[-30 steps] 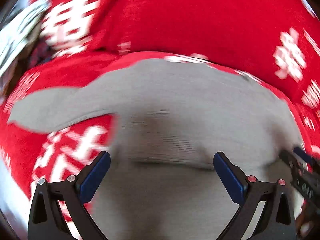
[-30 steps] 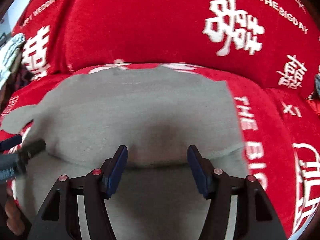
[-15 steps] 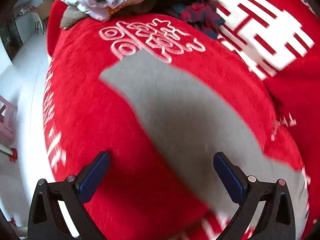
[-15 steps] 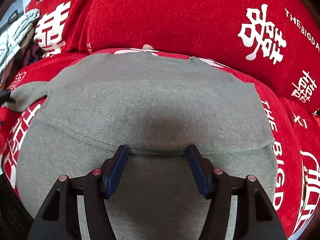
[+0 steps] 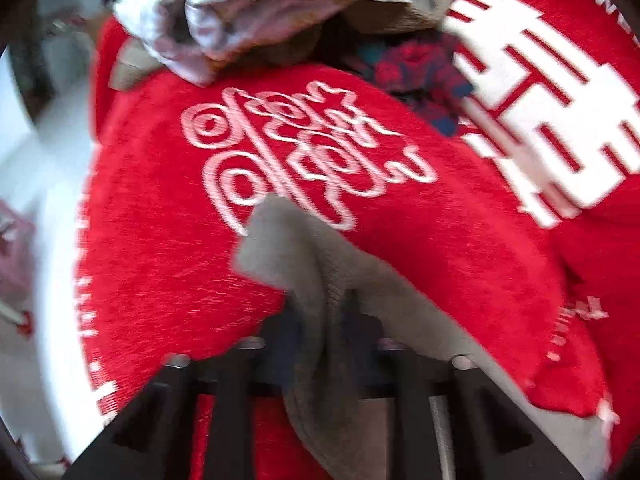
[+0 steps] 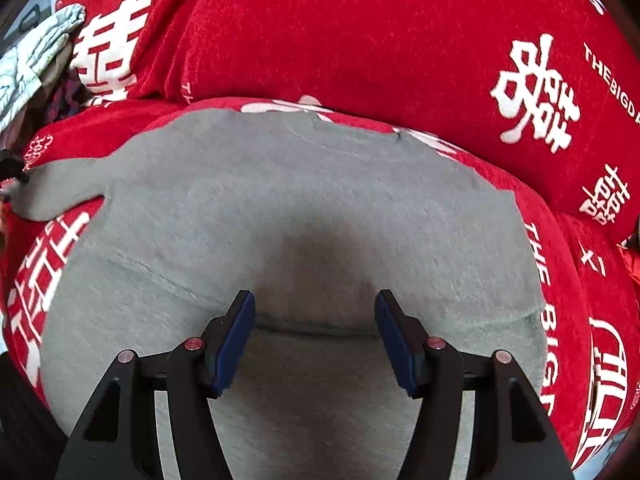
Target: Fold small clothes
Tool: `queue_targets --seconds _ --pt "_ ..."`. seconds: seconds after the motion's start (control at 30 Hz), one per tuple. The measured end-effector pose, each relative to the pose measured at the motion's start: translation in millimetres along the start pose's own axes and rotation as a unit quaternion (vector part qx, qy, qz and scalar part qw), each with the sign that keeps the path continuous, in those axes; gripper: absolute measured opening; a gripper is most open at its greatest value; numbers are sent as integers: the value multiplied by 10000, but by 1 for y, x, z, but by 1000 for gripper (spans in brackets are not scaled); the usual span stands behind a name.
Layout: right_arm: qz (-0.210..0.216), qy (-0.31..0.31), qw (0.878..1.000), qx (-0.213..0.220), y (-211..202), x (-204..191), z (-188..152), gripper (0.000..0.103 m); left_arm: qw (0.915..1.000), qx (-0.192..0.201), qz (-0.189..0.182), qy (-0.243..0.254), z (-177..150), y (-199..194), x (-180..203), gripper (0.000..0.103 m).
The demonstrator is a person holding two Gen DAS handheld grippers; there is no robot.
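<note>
- Red plush sofa cover with white printed characters (image 6: pixel 360 32) spreads under and beyond both pairs of fingers.
- Grey knit top (image 6: pixel 304 208) lies flat on it, directly ahead of and beneath the right gripper (image 6: pixel 315 334), whose fingers are spread apart, holding nothing.
- Its grey sleeve (image 5: pixel 296 248) is pinched between the left gripper (image 5: pixel 320 320) fingers, pressed together.
- Pile of pale crumpled laundry (image 5: pixel 256 4) lies far beyond the left fingers.

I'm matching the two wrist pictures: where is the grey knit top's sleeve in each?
Left wrist: the grey knit top's sleeve runs up the lower centre, pinched in the left tongs.
Right wrist: it juts out at the far left edge, beside the top's body.
Shared landmark: pale crumpled clothes pile.
</note>
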State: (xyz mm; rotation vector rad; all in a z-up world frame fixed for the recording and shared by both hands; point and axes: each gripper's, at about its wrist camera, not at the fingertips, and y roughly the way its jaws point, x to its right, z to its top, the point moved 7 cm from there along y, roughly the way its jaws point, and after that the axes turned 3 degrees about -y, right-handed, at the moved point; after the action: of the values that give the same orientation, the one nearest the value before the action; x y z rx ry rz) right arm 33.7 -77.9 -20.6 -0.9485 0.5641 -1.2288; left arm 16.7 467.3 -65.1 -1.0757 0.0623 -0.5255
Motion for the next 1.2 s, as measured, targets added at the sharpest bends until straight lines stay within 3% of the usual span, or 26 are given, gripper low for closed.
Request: queue_targets --seconds 0.1,0.27,0.5,0.6,0.7,0.73,0.77,0.8,0.83,0.93,1.2 --pt "73 -129 9999 40 -1 -14 11 66 9996 -14 -296 -32 4 -3 -8 20" --pt "246 -464 9986 115 7 -53 43 66 9988 384 -232 204 7 -24 -15 20" --pt "541 -569 9968 -127 67 -130 105 66 9964 592 -409 447 11 -52 -8 20" --pt "299 -518 9976 -362 96 -153 116 66 9956 639 -432 523 13 -59 -7 20" --pt "451 -850 9947 -355 102 -186 120 66 9942 745 -369 678 15 -66 -4 20" --pt "721 -898 9926 -380 99 -194 121 66 9939 764 -355 714 15 -67 -3 20" --pt "1431 -707 9860 -477 93 -202 120 66 9936 787 -332 743 15 -70 -2 20" --pt "1736 -503 9823 -484 88 -203 120 66 9934 798 -331 754 15 -71 -1 20" --pt "1740 -360 9831 -435 82 -198 120 66 9933 807 -322 765 14 -73 0 20" --pt "1176 -487 9914 -317 71 -179 117 66 9927 821 -303 825 13 -79 4 20" --pt "787 -253 9965 -159 40 -99 83 66 9894 885 -394 1078 -2 -101 29 20"
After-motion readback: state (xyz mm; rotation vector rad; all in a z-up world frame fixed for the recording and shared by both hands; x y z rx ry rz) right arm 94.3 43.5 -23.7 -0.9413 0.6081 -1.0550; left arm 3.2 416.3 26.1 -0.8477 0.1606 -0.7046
